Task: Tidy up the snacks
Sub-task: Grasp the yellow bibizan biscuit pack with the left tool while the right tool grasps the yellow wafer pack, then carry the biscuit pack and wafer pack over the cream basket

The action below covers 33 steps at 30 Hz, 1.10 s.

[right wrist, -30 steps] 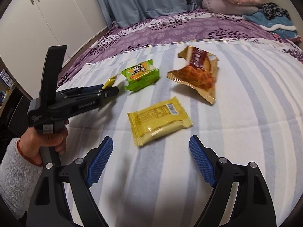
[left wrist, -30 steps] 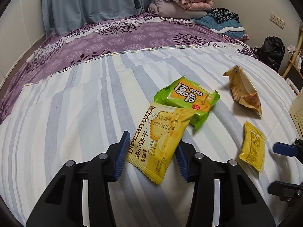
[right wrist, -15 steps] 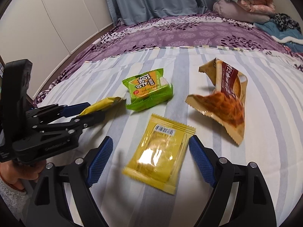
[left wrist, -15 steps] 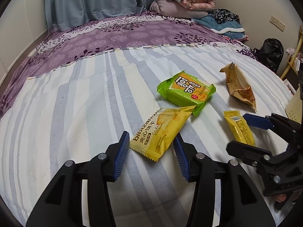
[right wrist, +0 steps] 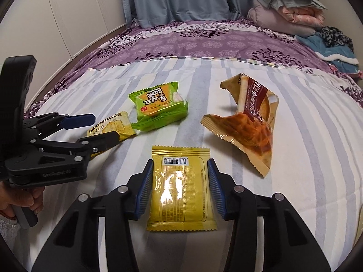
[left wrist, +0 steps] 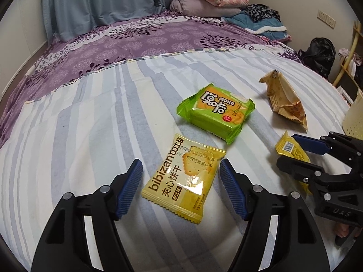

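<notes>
A yellow bibizan biscuit packet [left wrist: 185, 179] lies on the striped bedsheet between the open fingers of my left gripper [left wrist: 181, 188]; the pads stand apart from it. A second yellow packet [right wrist: 181, 188], barcode side up, lies between the pads of my right gripper [right wrist: 180, 188], which are closed in against its two sides. A green Moka packet [left wrist: 215, 113] lies just beyond, and a brown pastry bag [right wrist: 251, 122] to its right. The left gripper also shows in the right wrist view [right wrist: 97, 128], around the bibizan packet [right wrist: 111, 127].
A cream perforated basket [left wrist: 355, 120] stands at the right edge of the bed. Folded quilts and clothes [left wrist: 215, 0] are piled at the far end by a blue curtain [left wrist: 97, 2]. White wardrobe doors [right wrist: 56, 20] stand to the left.
Both grippers moved forward over their packets. The right gripper's jaws narrowed from wide open to touching the yellow packet's sides. The left jaws stayed open around the bibizan packet.
</notes>
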Each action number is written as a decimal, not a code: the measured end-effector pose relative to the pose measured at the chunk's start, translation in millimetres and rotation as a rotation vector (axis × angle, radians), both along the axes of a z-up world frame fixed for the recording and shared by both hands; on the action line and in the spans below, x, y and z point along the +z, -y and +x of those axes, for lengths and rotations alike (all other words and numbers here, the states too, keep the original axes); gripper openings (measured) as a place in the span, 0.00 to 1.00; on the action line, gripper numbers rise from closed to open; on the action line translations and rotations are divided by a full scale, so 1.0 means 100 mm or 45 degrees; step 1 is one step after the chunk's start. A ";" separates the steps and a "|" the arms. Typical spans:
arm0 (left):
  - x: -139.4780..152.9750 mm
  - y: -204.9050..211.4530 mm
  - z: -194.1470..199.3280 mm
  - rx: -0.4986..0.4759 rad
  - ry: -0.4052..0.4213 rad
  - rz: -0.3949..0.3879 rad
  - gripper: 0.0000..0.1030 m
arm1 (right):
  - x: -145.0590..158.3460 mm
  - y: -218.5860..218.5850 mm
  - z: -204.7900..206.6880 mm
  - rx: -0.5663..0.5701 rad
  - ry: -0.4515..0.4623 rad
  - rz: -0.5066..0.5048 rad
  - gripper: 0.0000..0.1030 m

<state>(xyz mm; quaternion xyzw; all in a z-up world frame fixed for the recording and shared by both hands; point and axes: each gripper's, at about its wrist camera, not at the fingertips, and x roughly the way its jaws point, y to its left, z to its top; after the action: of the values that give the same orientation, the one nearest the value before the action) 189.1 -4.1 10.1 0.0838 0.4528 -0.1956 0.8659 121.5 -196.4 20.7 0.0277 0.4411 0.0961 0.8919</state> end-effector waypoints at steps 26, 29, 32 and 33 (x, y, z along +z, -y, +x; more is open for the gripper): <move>0.40 -0.12 -0.52 0.066 0.080 -0.067 0.47 | 0.44 0.20 -0.57 -0.055 0.109 0.040 0.45; 0.49 -0.14 -0.64 0.073 0.093 -0.084 0.47 | 0.55 0.25 -0.71 -0.070 0.136 0.037 0.45; 0.56 -0.14 -0.79 0.074 0.104 -0.101 0.47 | 0.67 0.32 -0.86 -0.089 0.166 0.034 0.45; 0.59 -0.14 -0.82 0.073 0.107 -0.104 0.47 | 0.70 0.35 -0.92 -0.097 0.176 0.036 0.45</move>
<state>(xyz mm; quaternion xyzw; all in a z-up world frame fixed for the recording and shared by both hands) 106.9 9.4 68.8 0.0434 0.4100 -0.1854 0.8920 29.7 -231.0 91.1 0.0503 0.3759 0.0699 0.9227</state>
